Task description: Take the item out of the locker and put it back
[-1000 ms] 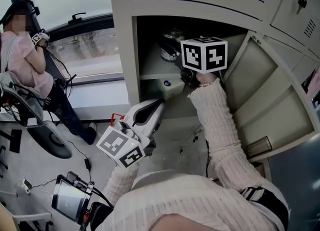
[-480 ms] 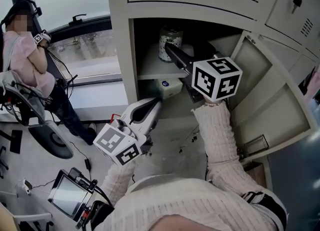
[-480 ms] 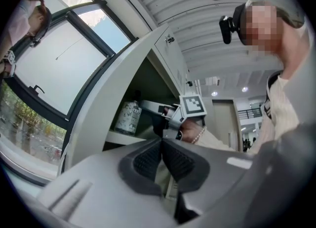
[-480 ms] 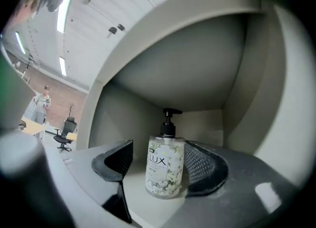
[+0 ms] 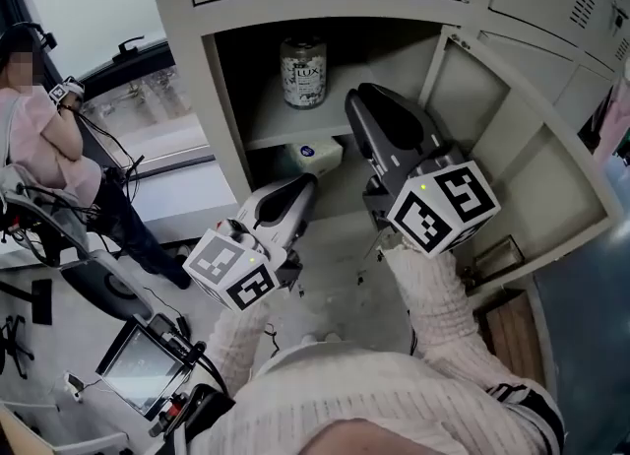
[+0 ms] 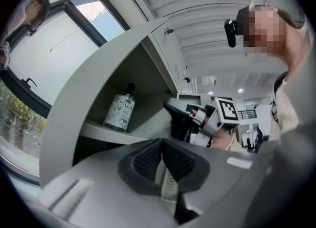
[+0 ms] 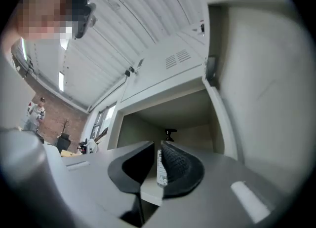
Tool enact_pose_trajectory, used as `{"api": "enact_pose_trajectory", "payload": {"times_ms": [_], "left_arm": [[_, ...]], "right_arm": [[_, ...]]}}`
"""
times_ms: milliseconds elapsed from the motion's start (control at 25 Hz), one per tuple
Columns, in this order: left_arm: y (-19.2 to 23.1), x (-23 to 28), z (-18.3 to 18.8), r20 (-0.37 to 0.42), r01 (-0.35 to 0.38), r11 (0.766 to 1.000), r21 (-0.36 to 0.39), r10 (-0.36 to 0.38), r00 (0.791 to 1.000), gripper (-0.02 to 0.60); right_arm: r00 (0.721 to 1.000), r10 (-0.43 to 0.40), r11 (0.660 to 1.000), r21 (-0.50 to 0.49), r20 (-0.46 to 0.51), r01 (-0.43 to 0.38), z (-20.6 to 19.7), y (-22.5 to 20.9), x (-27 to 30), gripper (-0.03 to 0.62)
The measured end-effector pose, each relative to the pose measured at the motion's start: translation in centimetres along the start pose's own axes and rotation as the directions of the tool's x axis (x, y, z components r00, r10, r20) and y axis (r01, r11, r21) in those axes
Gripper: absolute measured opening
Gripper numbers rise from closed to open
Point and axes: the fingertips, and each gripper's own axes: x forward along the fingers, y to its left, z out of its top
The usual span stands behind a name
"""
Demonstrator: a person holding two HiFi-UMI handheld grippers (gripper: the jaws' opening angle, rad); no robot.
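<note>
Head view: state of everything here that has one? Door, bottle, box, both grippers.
Locker door: open.
Bottle: upright on the shelf, not held.
White box: below the shelf, untouched.
Left gripper: shut, empty.
Right gripper: jaws have just been closing, narrow slit left, nothing between them.

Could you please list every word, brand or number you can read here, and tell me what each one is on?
"LUX": on the label of the bottle standing on the shelf.
Smaller print on that label: too small to read.
Blue logo on the box under the shelf: too blurred to read.
</note>
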Motion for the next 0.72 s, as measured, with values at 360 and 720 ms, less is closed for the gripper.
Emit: {"api": "enact_pose_trajectory", "payload": {"times_ms": [360, 720], "left_arm": [[-0.9, 0.2, -0.6, -0.009, 0.016, 1.000, -0.022, -0.017, 1.000, 0.006], [-0.8, -0.7, -0.6, 0.016, -0.008, 1.000, -0.017, 0.009, 1.000, 0.006]], "right_arm": [[0.996, -0.023, 0.996, 0.086, 0.084, 0.015, -2.0, 1.8, -5.0, -0.001], [0.999, 0.051, 0.995, 0.081, 0.018, -0.052, -5.7, 4.8, -6.3, -0.002]]}}
